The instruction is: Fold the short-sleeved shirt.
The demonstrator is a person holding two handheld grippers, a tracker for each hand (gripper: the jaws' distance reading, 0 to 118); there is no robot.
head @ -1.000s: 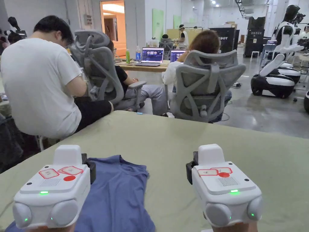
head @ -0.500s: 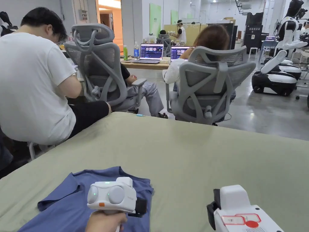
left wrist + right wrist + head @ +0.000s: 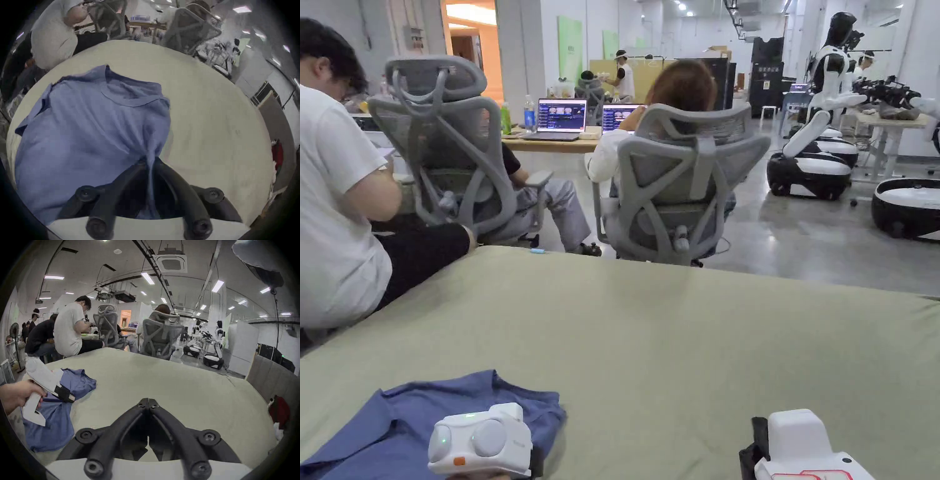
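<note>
In the head view we see the blue shirt [image 3: 394, 419] lying at the near left of the green tabletop [image 3: 687, 337], with the left gripper [image 3: 480, 440] over its right edge and the right gripper [image 3: 800, 447] well apart above bare cloth.

In the left gripper view, we find its fingers [image 3: 142, 162] clamped together on a gathered pinch of the shirt [image 3: 84, 126].

In the right gripper view, its fingers [image 3: 142, 402] meet at the tips on nothing, and a hand [image 3: 16, 394] holds the left gripper [image 3: 65, 395] over the shirt [image 3: 52, 426].
</note>
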